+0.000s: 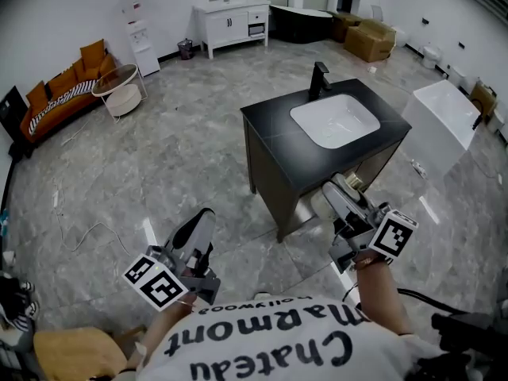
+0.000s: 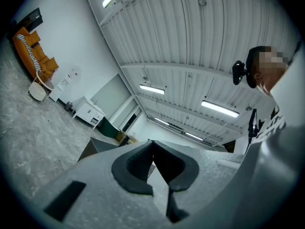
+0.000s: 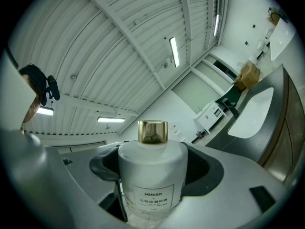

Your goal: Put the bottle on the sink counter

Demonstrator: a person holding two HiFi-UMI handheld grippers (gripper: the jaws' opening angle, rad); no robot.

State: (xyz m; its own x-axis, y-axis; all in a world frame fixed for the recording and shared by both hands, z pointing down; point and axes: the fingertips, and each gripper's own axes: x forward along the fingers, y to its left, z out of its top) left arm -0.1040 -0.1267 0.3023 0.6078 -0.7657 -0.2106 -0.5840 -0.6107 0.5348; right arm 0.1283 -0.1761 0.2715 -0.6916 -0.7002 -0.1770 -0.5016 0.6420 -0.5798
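A white bottle [image 3: 152, 175] with a gold cap [image 3: 152, 131] and a printed label stands upright between the jaws of my right gripper [image 3: 153, 163], which is shut on it. In the head view the right gripper [image 1: 343, 190] hovers by the near right corner of the black sink counter [image 1: 278, 125], just short of its edge, and only the bottle's top [image 1: 354, 182] shows there. The counter holds a white basin [image 1: 335, 120] and a black faucet [image 1: 319, 78]. My left gripper [image 1: 202, 221] hangs low at the left over the floor. Its jaws are shut with nothing between them [image 2: 153, 149].
A white rectangular tub [image 1: 440, 121] stands to the right of the counter. Farther back are a white cabinet [image 1: 230, 22], cardboard boxes [image 1: 369, 38], an orange sofa [image 1: 63, 86] and a round side table [image 1: 119, 86]. A cable [image 1: 87, 232] lies on the grey floor at the left.
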